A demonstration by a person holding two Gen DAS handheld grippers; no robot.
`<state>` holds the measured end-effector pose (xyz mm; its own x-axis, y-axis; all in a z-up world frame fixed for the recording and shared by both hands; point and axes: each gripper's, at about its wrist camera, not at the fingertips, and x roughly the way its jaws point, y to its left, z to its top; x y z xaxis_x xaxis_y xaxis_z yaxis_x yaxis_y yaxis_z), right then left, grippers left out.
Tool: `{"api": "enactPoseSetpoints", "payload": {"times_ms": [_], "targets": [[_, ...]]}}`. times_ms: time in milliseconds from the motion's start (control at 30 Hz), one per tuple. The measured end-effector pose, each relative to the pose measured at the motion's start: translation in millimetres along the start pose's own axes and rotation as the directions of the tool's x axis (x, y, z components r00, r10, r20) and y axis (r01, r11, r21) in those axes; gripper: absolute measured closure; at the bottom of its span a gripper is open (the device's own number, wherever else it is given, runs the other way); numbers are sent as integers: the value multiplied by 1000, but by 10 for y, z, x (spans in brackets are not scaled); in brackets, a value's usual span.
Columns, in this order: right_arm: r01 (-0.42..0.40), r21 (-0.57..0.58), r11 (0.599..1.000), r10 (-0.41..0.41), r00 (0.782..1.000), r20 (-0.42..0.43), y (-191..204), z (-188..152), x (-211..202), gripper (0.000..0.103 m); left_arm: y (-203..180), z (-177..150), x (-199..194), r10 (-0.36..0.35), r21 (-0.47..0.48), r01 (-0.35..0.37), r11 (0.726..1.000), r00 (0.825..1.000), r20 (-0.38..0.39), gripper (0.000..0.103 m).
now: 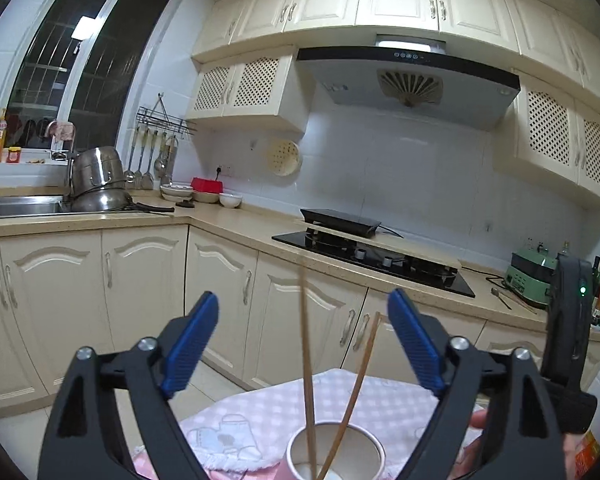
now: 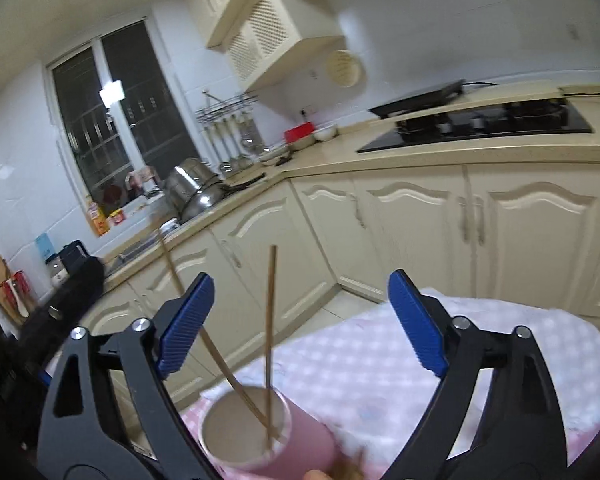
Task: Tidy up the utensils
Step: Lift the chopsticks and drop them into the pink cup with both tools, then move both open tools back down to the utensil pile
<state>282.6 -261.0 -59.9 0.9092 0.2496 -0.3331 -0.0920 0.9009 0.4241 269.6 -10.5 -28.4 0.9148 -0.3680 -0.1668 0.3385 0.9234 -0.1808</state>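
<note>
You had the left gripper (image 1: 302, 314) and right gripper (image 2: 300, 298) both spread wide, gripping nothing; two chopsticks (image 1: 309, 384) stood loosely in the pink cup (image 2: 300, 446) on the checked cloth (image 2: 480, 356), so any knock risked toppling it

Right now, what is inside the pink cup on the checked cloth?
Two wooden chopsticks stand in the pink cup, leaning apart, their tips on its pale bottom. The near part of the cup's inside is hidden by its rim. Neither open gripper touches them.

Chopsticks (image 1: 308, 380) in cup (image 1: 336, 454) on cloth (image 1: 260, 412)
</note>
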Motion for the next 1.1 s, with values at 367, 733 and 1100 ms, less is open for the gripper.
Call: {"api": "enactPoseSetpoints", "payload": {"times_ms": [367, 733, 1100], "targets": [[135, -11, 991, -136, 987, -89, -134, -276, -704, 6, -28, -99, -418, 13, 51, -7, 999, 994, -109, 8], [53, -50, 997, -64, 958, -280, -271, -691, -873, 6, -223, -550, -767, 151, 97, -133, 986, 965, -216, 8], [113, -60, 992, -127, 916, -380, -437, -1044, -905, 6, -273, -1152, -586, 173, 184, -103, 978, 890, -421, 8]]}}
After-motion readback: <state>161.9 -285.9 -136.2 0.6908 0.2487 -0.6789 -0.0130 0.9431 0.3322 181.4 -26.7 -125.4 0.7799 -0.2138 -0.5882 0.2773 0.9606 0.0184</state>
